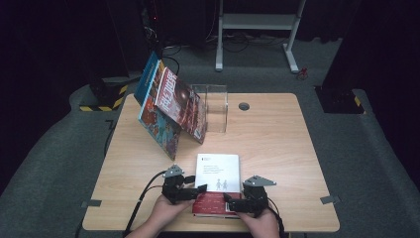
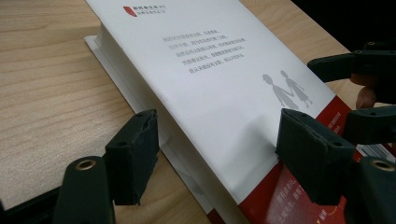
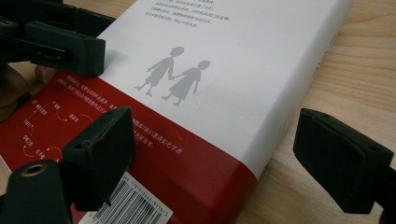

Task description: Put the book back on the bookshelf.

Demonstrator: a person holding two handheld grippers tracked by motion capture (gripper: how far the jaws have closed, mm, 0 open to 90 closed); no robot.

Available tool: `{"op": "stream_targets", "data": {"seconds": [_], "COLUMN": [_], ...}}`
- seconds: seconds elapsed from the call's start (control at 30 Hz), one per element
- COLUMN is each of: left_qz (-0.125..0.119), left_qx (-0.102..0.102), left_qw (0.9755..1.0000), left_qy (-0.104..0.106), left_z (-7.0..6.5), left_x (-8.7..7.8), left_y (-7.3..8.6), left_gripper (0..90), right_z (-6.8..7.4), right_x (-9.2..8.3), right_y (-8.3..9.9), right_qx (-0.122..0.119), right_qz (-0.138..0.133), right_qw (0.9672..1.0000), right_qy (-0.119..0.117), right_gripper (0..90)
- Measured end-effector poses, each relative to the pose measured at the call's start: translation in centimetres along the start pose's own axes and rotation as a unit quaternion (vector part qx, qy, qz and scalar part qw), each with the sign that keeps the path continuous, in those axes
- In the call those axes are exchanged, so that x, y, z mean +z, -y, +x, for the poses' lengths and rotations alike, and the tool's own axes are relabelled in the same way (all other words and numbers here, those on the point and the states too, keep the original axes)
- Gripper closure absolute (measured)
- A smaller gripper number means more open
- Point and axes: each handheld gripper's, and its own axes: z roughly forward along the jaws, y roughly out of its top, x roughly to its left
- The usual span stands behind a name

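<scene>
High view: left gripper (image 1: 202, 189) and right gripper (image 1: 227, 198), jaws spread unclenched, straddle the white-and-red book (image 1: 217, 173) edges

**Print on the books**

The white book (image 1: 217, 171) lies back cover up near the table's 6 o'clock edge. At the cover's 11 o'clock corner, in the left gripper view, stands a small red logo (image 2: 130, 10) with a line of grey characters beside it, too small to read. Below it run several lines of grey Chinese text (image 2: 204, 52), not legible. A grey figure of two people holding hands (image 3: 175, 74) stands above the red band (image 3: 154, 154), which carries small white characters and arrows. A barcode (image 3: 133, 207) with tiny digits sits at the band's 6 o'clock edge. The leaning red book (image 1: 179, 101) at 11 o'clock bears large characters, unreadable.
</scene>
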Motion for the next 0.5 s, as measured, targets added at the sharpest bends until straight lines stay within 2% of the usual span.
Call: {"op": "stream_targets", "data": {"seconds": [0.07,0.1,0.13,0.2,0.37,0.47,0.5], "left_qz": [0.004,0.012,0.012,0.009,0.005,-0.001,-0.006], "left_qx": [-0.006,-0.023,-0.026,-0.022,-0.009,-0.007,0.000], "left_qw": [1.0000,0.9994,0.9993,0.9992,0.9997,0.9997,0.9998], "left_qy": [0.006,0.022,0.026,0.032,0.023,0.022,0.021], "left_z": [0.07,0.13,0.16,0.05,-0.19,-0.12,-0.13], "left_x": [0.09,0.40,0.57,0.70,0.49,0.19,0.00], "left_y": [-0.01,-0.01,0.00,0.01,-0.04,-0.12,-0.17], "left_gripper": [27.7,27.1,27.3,28.6,31.5,38.2,39.7], "right_z": [-0.06,-0.07,-0.07,-0.10,-0.10,0.10,0.12], "right_x": [0.05,0.06,0.07,0.08,0.14,0.30,0.30], "right_y": [0.00,0.01,0.01,0.00,0.00,0.00,-0.03], "right_qx": [-0.001,0.000,0.000,0.001,0.005,0.006,0.003], "right_qz": [-0.002,-0.002,-0.001,0.000,0.002,0.002,0.001], "right_qw": [1.0000,1.0000,1.0000,1.0000,0.9999,0.9999,0.9999], "right_qy": [-0.002,-0.002,-0.003,-0.004,-0.010,-0.016,-0.014], "right_gripper": [12.6,12.6,12.6,12.7,12.8,12.5,12.6]}}
